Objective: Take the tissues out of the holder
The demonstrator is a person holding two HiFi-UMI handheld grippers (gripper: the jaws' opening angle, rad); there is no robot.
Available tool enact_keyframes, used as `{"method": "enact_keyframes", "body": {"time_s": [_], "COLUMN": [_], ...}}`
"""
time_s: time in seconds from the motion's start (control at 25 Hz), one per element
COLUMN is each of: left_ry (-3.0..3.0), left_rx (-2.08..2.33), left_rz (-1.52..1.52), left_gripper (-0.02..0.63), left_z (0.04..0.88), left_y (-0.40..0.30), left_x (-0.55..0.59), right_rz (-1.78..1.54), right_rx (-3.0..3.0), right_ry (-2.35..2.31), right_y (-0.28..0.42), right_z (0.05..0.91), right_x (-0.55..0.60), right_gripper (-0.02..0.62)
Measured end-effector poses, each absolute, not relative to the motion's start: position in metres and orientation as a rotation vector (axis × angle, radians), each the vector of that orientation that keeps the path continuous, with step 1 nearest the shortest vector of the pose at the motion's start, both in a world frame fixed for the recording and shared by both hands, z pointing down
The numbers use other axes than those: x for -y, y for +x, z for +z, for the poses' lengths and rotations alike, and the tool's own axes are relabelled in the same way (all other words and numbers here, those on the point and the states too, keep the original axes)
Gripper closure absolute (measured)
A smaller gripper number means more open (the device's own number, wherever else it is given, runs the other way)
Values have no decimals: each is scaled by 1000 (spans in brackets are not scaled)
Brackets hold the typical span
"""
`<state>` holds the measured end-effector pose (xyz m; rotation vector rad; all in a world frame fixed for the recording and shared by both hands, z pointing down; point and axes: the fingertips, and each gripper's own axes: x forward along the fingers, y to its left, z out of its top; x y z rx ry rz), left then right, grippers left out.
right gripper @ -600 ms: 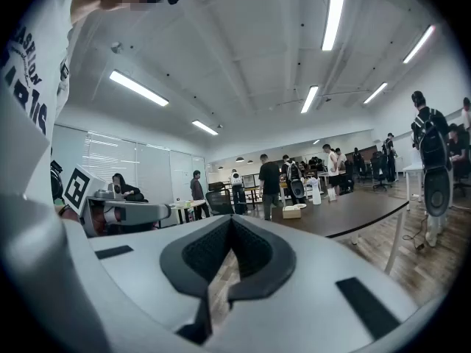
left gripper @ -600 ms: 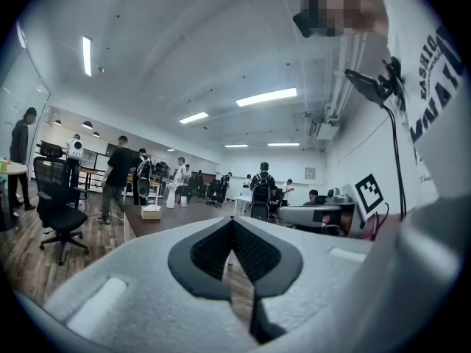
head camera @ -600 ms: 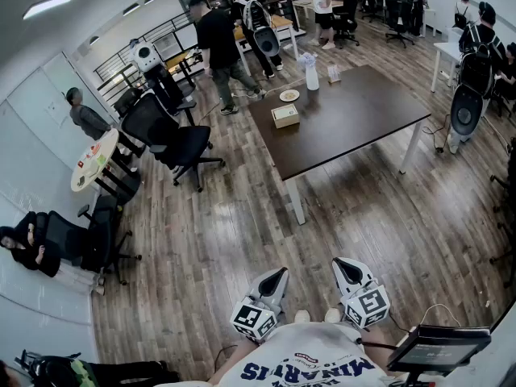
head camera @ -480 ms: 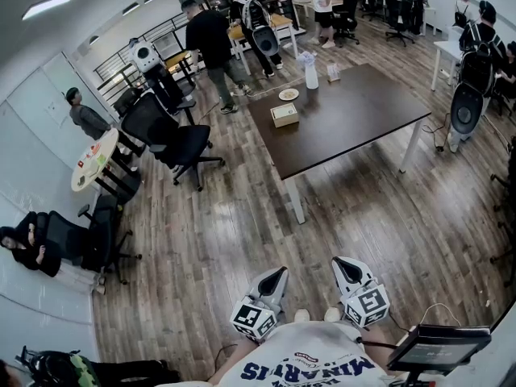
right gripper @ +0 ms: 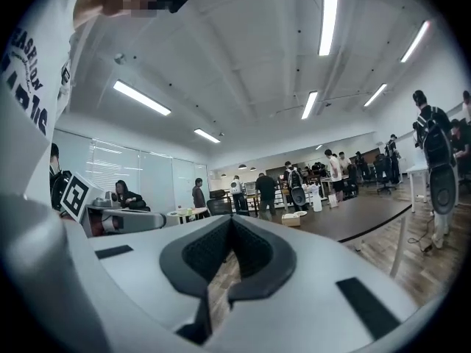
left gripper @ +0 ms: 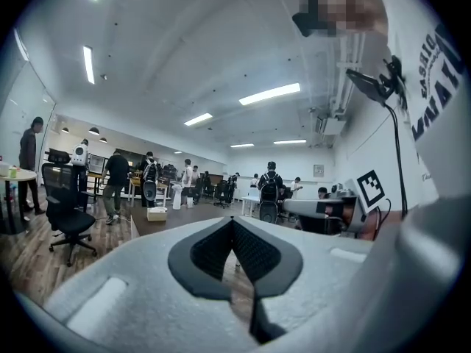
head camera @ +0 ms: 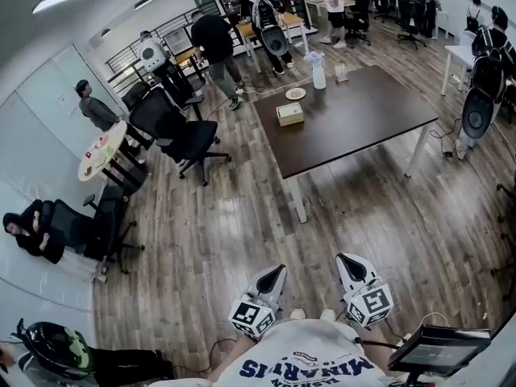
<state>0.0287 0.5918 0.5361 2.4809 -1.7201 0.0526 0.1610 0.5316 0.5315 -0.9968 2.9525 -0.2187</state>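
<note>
Far ahead, a small tan box-shaped tissue holder (head camera: pixel 289 114) sits on a dark brown rectangular tabletop (head camera: pixel 363 115), near its far left corner. A white bottle (head camera: pixel 318 71) and a pale plate (head camera: pixel 296 93) stand beyond it. Well apart from it, close to the person's body, the left tool (head camera: pixel 274 276) and right tool (head camera: pixel 348 264) are both closed and empty.
</note>
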Motion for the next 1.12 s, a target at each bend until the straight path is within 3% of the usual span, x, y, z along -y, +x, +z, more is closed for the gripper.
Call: {"method": "enact_keyframes", "body": {"time_s": [0.76,1.12], "left_ry": [2513,2587], "left_rx": [1634,1560], "left_rz": [107,45], "left_gripper": [603,603], "left_z": [561,556], "left_y": [60,22], "left_x": [-517,-424], "right_rz": [-267,-238], "right_rx": [-2950,-2961], "right_ry": [-1070,-1227], "right_y": [193,162], "right_z": [567,561], "right_x": [-460,-390], "right_gripper": [584,584]}}
